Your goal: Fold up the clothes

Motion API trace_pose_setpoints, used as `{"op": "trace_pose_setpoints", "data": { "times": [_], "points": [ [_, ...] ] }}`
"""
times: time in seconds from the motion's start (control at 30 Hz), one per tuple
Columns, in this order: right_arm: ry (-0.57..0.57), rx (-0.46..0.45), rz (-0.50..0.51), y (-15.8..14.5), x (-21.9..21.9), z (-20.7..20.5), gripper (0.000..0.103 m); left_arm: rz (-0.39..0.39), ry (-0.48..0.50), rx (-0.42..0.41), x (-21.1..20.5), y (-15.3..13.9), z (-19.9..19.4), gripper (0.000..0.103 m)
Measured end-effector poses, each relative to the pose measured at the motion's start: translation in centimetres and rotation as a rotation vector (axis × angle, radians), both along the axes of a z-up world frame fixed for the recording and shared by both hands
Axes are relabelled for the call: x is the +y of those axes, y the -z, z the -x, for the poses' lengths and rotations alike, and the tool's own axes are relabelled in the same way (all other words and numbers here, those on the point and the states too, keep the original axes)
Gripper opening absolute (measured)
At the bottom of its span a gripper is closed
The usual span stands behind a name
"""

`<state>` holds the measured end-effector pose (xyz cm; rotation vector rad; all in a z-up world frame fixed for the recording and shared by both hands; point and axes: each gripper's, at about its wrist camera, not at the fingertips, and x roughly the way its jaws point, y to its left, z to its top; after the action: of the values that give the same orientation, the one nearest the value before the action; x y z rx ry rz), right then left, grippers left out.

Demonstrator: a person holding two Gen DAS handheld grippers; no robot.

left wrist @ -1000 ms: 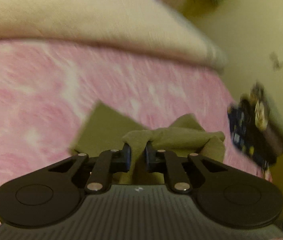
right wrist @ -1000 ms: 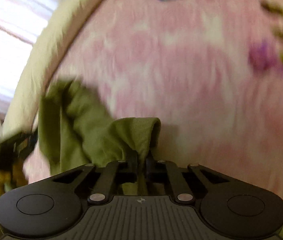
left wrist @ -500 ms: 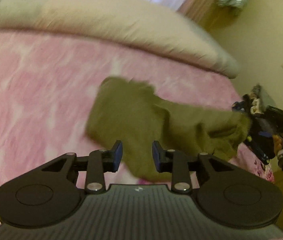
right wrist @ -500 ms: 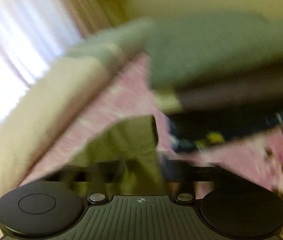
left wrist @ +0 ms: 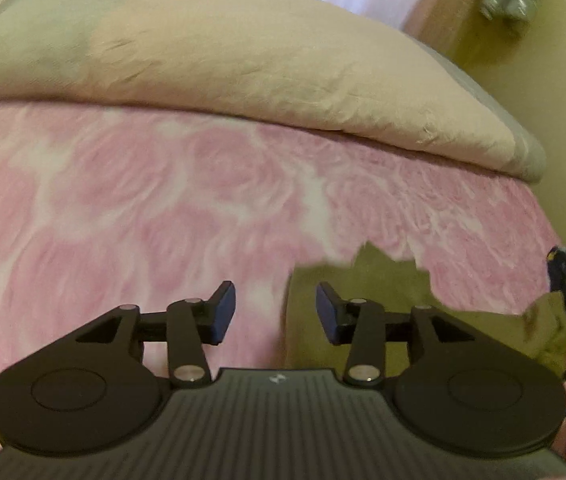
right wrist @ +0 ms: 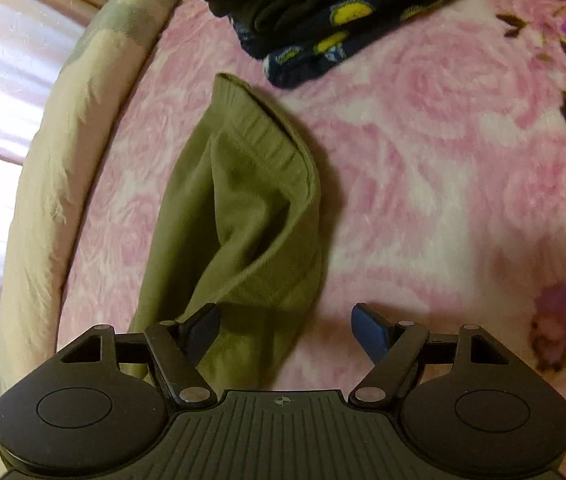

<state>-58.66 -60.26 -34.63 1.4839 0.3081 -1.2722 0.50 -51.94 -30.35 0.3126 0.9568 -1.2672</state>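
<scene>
Olive garment (right wrist: pixel 243 216): lies loosely folded on the pink rose-patterned blanket (right wrist: pixel 423 184), ribbed band at its far end, a raised crease running down its middle.
Right gripper (right wrist: pixel 285 330): jaws spread wide, holding nothing; the garment's near end sits under and beside its left finger (right wrist: pixel 201 330), while the other finger is over bare blanket.
Left gripper (left wrist: pixel 276 312): jaws apart, empty; the same olive garment (left wrist: pixel 367 284) shows just beyond and beneath its right finger (left wrist: pixel 329 314), blurred at the edges.
Dark lemon-print clothing (right wrist: pixel 323 28): bunched on the blanket just past the garment's far end.
Beige pillow (left wrist: pixel 243 60): along the blanket's far edge.
</scene>
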Motion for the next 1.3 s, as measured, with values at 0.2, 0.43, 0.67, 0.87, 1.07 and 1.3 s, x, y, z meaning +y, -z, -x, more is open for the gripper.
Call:
{"op": "trace_pose_setpoints", "data": {
  "times": [0.2, 0.43, 0.67, 0.87, 1.07, 1.3],
  "points": [
    [0.003, -0.002, -0.002, 0.2, -1.3, -0.4, 0.076, -0.048, 0.198, -0.006, -7.9, 2.1, -0.5, 0.042],
    [0.022, 0.014, -0.004, 0.5, -1.5, -1.1, 0.076, -0.126, 0.675, 0.071, -12.9, 4.2, 4.8, 0.049],
    [0.033, 0.026, -0.013, 0.1, -1.3, -1.4, 0.077, -0.109, 0.626, 0.029, -10.1, 3.7, 5.4, 0.008],
    [0.013, 0.038, -0.017, -0.4, -1.2, -2.1, 0.076, 0.078, 0.007, -0.058, 2.2, -7.3, -2.2, 0.008],
    [-0.064, 0.059, 0.044, -1.8, -0.4, -3.7, 0.076, 0.054, -0.508, -0.222, 10.8, -13.6, -9.3, 0.015],
    [-0.293, 0.271, 0.188, -4.2, 2.9, -9.8, 0.077, -0.143, -0.559, -0.195, 15.4, -7.9, -7.1, 0.023]
  ]
}}
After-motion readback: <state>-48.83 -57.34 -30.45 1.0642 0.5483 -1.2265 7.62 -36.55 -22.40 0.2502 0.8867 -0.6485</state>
